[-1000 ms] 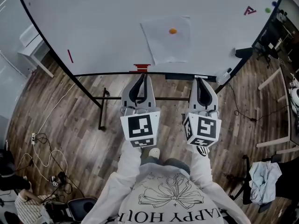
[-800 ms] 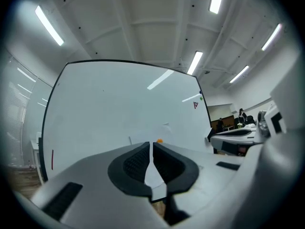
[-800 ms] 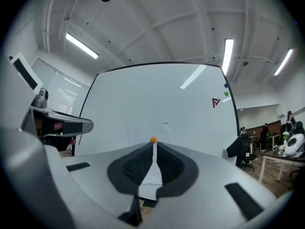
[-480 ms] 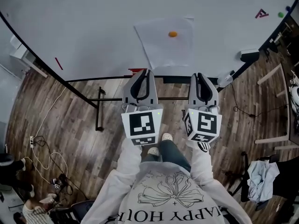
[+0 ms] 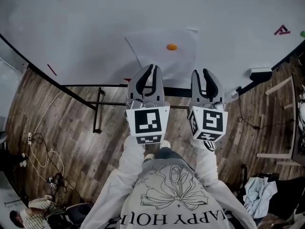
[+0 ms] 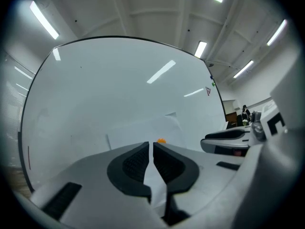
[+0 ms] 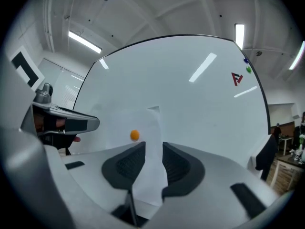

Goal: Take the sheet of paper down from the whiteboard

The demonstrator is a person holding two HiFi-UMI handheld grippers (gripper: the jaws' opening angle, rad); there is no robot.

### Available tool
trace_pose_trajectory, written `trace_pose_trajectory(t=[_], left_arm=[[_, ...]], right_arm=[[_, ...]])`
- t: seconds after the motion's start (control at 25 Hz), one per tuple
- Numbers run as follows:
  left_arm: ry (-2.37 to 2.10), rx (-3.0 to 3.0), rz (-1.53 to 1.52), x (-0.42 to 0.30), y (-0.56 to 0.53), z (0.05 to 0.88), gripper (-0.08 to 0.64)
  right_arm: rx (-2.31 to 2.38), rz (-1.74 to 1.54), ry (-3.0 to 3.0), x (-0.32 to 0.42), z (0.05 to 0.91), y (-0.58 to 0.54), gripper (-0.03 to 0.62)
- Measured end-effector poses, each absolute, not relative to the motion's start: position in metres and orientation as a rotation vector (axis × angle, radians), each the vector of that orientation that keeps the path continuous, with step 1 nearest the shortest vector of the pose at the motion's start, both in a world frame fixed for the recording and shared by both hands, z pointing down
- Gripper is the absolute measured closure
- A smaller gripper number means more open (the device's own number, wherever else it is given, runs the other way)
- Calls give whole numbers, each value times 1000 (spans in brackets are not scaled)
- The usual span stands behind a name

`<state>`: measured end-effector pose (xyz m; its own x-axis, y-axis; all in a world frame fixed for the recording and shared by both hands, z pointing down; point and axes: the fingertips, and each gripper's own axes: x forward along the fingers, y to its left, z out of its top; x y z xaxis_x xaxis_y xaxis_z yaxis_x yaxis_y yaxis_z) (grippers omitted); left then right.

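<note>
A white sheet of paper (image 5: 159, 51) hangs on the whiteboard (image 5: 86, 27), pinned by a round orange magnet (image 5: 171, 46). Both grippers point level at the board's lower part, just short of it. My left gripper (image 5: 149, 67) is shut and empty, below the sheet's lower left area. My right gripper (image 5: 204, 71) is to the right of the sheet's lower right corner, and its jaws are opening with nothing between them. In the left gripper view the sheet (image 6: 143, 130) and magnet (image 6: 161, 140) show beyond the shut gripper (image 6: 151, 144). In the right gripper view the sheet (image 7: 147, 128) fills the gap of the gripper (image 7: 153, 147), with the magnet (image 7: 135, 135) to its left.
A red letter-shaped magnet (image 5: 282, 30) and a green magnet (image 5: 302, 34) sit at the board's far right. An eraser (image 5: 261, 71) rests on the tray. The board's stand legs (image 5: 97, 109) cross the wood floor. Cables (image 5: 43, 156) lie at left, a cloth-draped chair (image 5: 259, 190) at right.
Both grippers have moved forward, closer to the whiteboard and the sheet. The right gripper's jaws have spread apart; the left's stay shut.
</note>
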<state>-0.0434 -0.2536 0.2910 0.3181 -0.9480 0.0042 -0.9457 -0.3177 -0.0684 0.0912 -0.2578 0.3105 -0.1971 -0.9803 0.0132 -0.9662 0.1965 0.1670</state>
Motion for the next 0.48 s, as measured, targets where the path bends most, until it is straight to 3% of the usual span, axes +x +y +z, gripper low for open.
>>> trace_pose_trajectory(t=[0.24, 0.32, 0.48], left_arm=[[1826, -2496, -99, -22, -286, 296, 548], [1818, -2505, -104, -15, -294, 298, 478], [1798, -2499, -152, -1, -306, 302, 441]], right_arm=[[1819, -184, -2378, 103, 319, -298, 480], [1789, -188, -2393, 103, 321, -307, 479], [1720, -208, -2438, 101, 322, -319, 477]])
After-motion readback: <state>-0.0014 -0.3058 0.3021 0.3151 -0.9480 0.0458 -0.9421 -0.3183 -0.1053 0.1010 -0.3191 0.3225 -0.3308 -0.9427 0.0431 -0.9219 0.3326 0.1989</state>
